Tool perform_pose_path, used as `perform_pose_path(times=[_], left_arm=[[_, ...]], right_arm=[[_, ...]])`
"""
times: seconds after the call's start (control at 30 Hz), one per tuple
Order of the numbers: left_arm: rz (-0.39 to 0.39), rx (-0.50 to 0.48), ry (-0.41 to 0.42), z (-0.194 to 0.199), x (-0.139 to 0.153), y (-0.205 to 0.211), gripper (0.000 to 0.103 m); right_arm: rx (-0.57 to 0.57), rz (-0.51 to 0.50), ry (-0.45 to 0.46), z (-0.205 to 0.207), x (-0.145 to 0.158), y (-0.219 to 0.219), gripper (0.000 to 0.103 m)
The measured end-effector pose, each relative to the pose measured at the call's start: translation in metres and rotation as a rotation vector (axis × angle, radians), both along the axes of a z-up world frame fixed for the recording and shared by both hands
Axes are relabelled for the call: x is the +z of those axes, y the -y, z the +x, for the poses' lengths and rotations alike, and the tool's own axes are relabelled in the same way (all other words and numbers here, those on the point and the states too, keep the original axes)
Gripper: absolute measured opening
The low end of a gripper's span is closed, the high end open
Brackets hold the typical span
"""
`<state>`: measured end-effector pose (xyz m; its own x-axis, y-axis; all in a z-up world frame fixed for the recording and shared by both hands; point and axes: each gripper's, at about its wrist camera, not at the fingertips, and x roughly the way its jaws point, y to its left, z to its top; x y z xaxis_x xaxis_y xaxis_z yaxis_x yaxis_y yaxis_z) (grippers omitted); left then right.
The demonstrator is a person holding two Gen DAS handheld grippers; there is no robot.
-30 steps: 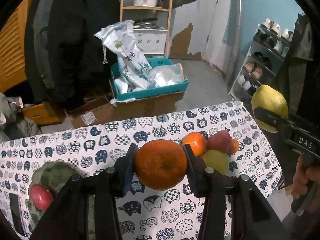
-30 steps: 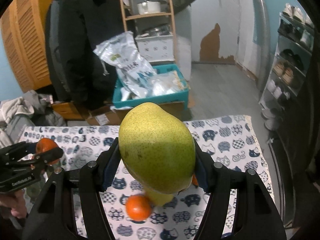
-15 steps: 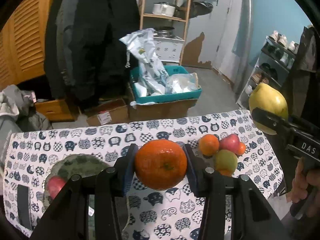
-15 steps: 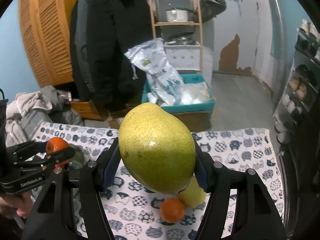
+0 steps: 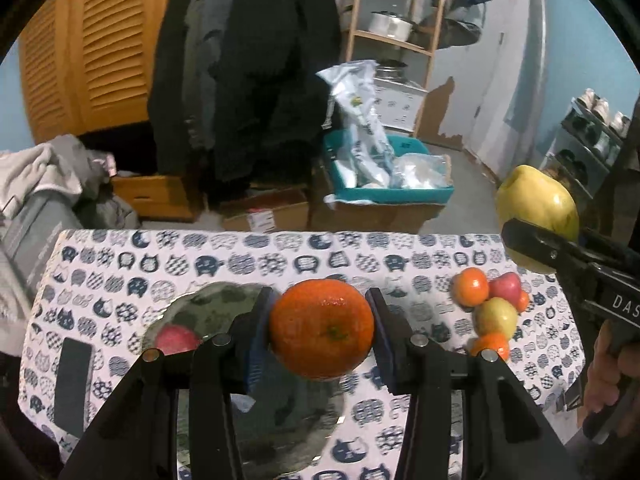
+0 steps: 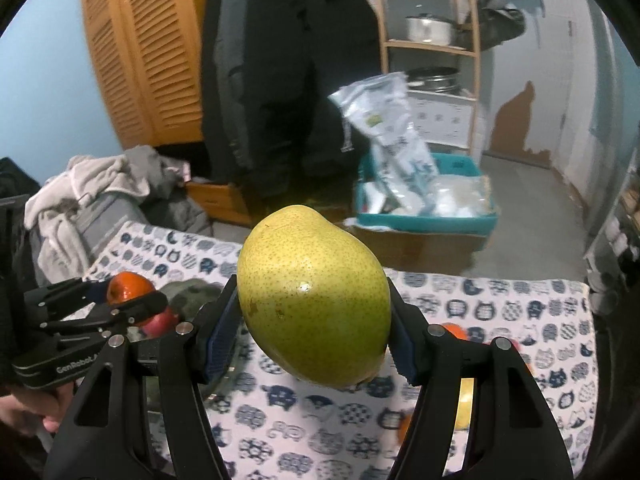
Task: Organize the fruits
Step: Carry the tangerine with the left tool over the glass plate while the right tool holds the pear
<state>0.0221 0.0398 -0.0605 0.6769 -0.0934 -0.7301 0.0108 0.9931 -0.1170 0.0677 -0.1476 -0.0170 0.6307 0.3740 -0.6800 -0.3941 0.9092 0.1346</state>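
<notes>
Left gripper [image 5: 321, 330] has its jaws clamped on an orange [image 5: 321, 328], pads pressing both sides, fruit held off the table above the near edge of a dark glass plate [image 5: 224, 304]. A red apple [image 5: 176, 338] lies on the plate's left part, partly hidden behind the left finger. A black phone [image 5: 72, 384] lies flat on the cloth left of the plate, apart from it.

Right gripper [image 6: 316, 320] has its jaws closed on a big green-yellow pear [image 6: 314, 300], held in the air over the cat-print tablecloth [image 5: 280, 256]. The pear fills the middle of the right wrist view and blocks most of the table behind it. In the left wrist view the same pear shows at far right, above the table's right end, with the person's hand [image 5: 608, 372] on the gripper handle.

Remaining fruit pile [image 5: 490, 312] sits on the cloth at right: small oranges, a red apple, a yellow-green fruit, all touching. It is well apart from the plate.

Beyond the table: teal bin [image 5: 400, 196] with plastic bags on a cardboard box, dark coats [image 5: 248, 72] hanging, wooden shelf [image 5: 396, 36] with a pot, orange louvred doors [image 5: 88, 48], clothes heap [image 6: 100, 192] at left, shoe rack [image 5: 592, 136] at right.
</notes>
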Motion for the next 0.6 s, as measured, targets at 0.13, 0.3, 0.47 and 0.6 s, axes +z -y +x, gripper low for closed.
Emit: perform_pose_path(times=[0.13, 0.3, 0.47, 0.6], left_arm=[[0.006, 0.041, -0.016, -0.005, -0.009, -0.023, 0.046], [0.02, 0.089, -0.044, -0.011, -0.025, -0.052, 0.046], [0.014, 0.141, -0.09, -0.015, -0.043, -0.081, 0.046], [0.01, 0.168, -0.128, -0.017, -0.059, -0.095, 0.046]], right_arm=[[0.044, 0.0, -0.024, 0.003, -0.007, -0.027, 0.066], [0.098, -0.008, -0.045, 0.008, -0.015, -0.061, 0.066], [0.15, -0.016, -0.061, 0.01, -0.022, -0.096, 0.066], [0.184, -0.017, -0.081, 0.011, -0.029, -0.119, 0.066]])
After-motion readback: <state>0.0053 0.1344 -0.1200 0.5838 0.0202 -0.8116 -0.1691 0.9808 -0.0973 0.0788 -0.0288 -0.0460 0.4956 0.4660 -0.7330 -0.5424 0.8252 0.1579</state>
